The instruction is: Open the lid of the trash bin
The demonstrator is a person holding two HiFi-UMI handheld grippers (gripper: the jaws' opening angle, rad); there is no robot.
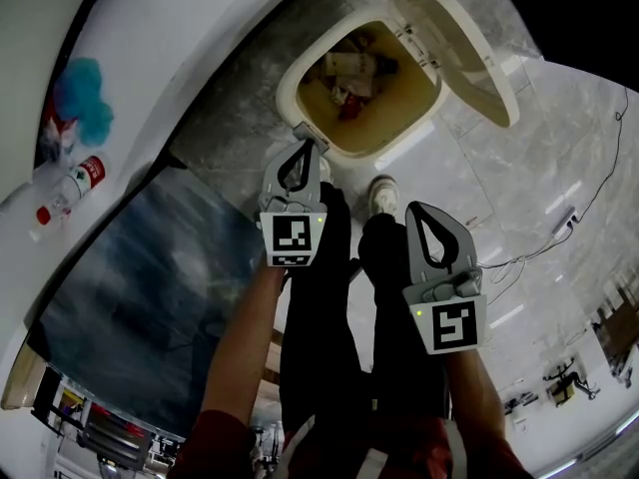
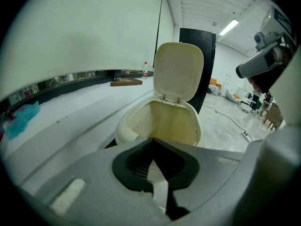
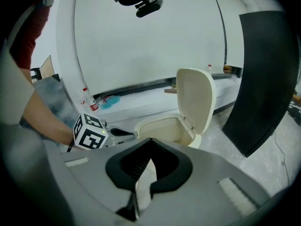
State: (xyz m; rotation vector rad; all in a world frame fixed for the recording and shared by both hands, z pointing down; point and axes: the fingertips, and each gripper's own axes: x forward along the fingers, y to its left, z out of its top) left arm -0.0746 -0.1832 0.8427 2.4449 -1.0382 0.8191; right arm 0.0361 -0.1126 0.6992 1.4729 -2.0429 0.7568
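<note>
A: What sits at the far left of the head view?

B: A blue cloth lies in the upper left, on the white counter. A clear bottle with a red label lies below it. A dark glossy panel fills the lower left.

A: And the left gripper?

B: It is left of centre. Its own view shows the jaws pressed together at the tips, with nothing between them. The tip is just beside the near rim of the trash bin. I cannot tell whether it touches.

A: Where is the bin in the frame?

B: At top centre, standing on the pale marble floor against the counter. Its lid is swung fully open and stands upright on the hinge at the far side. Litter shows inside.

A: What about the right gripper?

B: It is right of centre and lower in the frame, well apart from the bin. Its jaws are clenched too, gripping nothing. A white shoe shows just beside its tip, on the floor. A thin cable trails across the floor at the right edge.
</note>
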